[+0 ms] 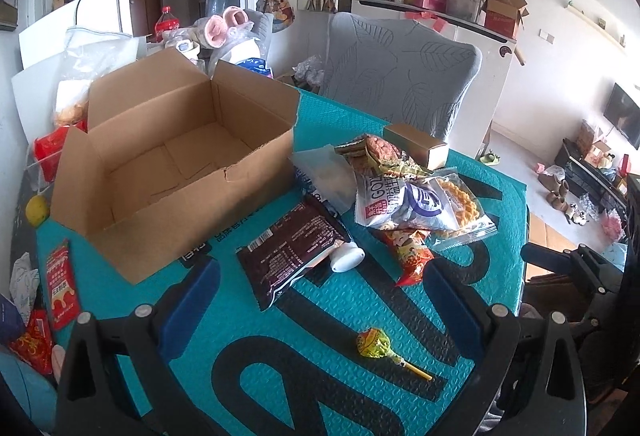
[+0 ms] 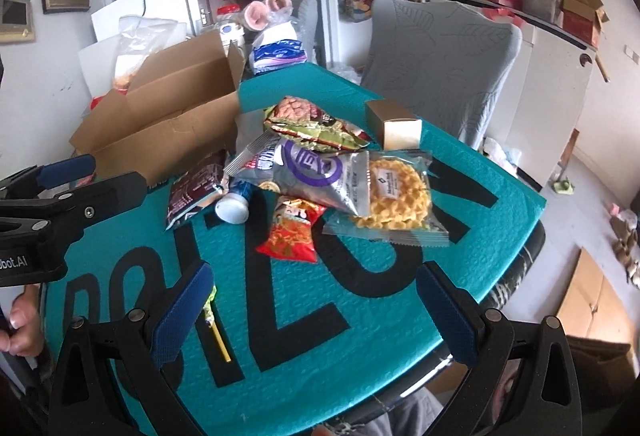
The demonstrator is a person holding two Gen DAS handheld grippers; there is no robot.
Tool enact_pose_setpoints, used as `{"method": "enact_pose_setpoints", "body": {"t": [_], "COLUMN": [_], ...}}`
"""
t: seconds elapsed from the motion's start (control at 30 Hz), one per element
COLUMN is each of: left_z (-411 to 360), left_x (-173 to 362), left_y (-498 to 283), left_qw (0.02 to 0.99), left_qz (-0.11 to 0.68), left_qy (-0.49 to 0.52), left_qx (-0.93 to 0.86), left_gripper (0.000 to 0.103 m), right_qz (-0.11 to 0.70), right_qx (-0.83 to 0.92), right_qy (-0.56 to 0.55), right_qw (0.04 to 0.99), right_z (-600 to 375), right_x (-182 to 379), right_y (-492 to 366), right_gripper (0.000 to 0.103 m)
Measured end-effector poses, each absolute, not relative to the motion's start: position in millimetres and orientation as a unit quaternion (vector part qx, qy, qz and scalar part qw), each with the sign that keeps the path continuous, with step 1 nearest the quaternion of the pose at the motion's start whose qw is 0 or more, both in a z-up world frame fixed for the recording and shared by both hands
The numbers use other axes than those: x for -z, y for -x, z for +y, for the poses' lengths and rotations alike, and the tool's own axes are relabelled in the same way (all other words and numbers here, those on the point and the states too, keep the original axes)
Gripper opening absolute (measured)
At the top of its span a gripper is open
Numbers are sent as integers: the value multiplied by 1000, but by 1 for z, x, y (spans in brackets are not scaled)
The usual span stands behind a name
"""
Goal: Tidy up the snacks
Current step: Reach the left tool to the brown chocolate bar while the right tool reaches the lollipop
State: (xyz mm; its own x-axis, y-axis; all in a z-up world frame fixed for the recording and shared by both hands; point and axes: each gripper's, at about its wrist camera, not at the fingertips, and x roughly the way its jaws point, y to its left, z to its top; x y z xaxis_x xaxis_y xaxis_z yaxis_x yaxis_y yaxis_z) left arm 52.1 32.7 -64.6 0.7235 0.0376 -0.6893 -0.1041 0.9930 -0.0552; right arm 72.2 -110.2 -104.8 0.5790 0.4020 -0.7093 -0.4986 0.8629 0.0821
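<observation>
left gripper (image 1: 320,284): jaws wide, holding nothing, above the teal mat (image 1: 400,316). right gripper (image 2: 316,300): jaws wide, holding nothing. cardboard box (image 1: 172,156): open, on the mat's left. snack pile (image 2: 320,172): beside the box, mid-mat; silver bag (image 2: 304,172) on top, waffle pack (image 2: 396,196) and red packet (image 2: 290,232) partly under it, brown packet (image 2: 192,192) nearest the box. lollipop (image 1: 376,344): alone, near the left gripper. gold box (image 2: 394,124): behind the pile.

Teal mat (image 2: 360,336) with black lettering, brown box (image 1: 172,164), yellow lollipop (image 1: 374,343).
</observation>
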Motion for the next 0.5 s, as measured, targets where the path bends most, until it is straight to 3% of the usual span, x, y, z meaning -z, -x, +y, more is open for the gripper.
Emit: {"method": "enact_pose_setpoints", "body": {"t": [0.17,0.5], "left_z": [34,61], "left_x": [74,98], "left_y": [-56,-61], "left_qw": [924,906], "left_qz": [378,412], "left_qy": [47,83], "left_qx": [-33,-42], "left_gripper": [103,103], "right_qz": [395,416], "right_qx": [-316,-407], "right_qy": [76,75], "right_qw": [859,810], "right_z": [-95,-63], "right_x": [121,147], "right_y": [-73,-75], "right_gripper": [101,87]}}
